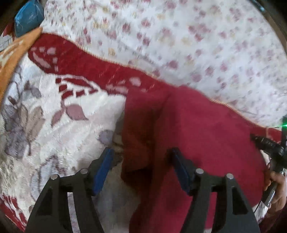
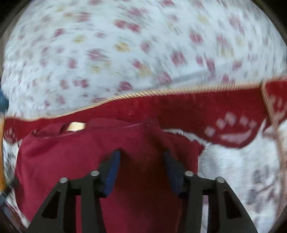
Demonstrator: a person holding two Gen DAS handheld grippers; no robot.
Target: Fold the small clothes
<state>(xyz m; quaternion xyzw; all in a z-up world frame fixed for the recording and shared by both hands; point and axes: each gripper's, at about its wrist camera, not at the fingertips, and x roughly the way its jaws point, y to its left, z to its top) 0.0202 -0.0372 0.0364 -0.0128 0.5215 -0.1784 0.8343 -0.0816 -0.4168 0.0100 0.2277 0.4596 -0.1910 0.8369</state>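
- Now, my left gripper [image 1: 141, 157] stands with its jaws well apart above the dark red garment [image 1: 188, 143], whose folded left edge runs down between the two blue pads; neither pad presses on the cloth, and I have hold of nothing.
- My right gripper [image 2: 141, 158] has its jaws parted too, less widely, hovering over the same dark red garment [image 2: 89, 161]; the fingers close on nothing.
- The garment lies folded on the plush blanket [image 1: 53, 125], white with grey-mauve flowers and a red border; its far edge overlaps that red border [image 2: 179, 109].
- A pale label [image 2: 76, 126] shows at the garment's neckline in the right wrist view.
- Beyond the blanket's corded hem spreads a white flowered sheet [image 1: 179, 35].
- Nothing here serves as a container; the cloth rests straight on the bedding.
- Both views are smeared, so the sheet's print is only blotches of pink and yellow.
- At the left view's right rim I see a hand [image 1: 276, 186] on a handle, cut off by the frame.
- A blue thing [image 1: 28, 16] in the upper left corner is too cropped to name.
- An orange cloth edge [image 1: 16, 59] is cut off at the left.
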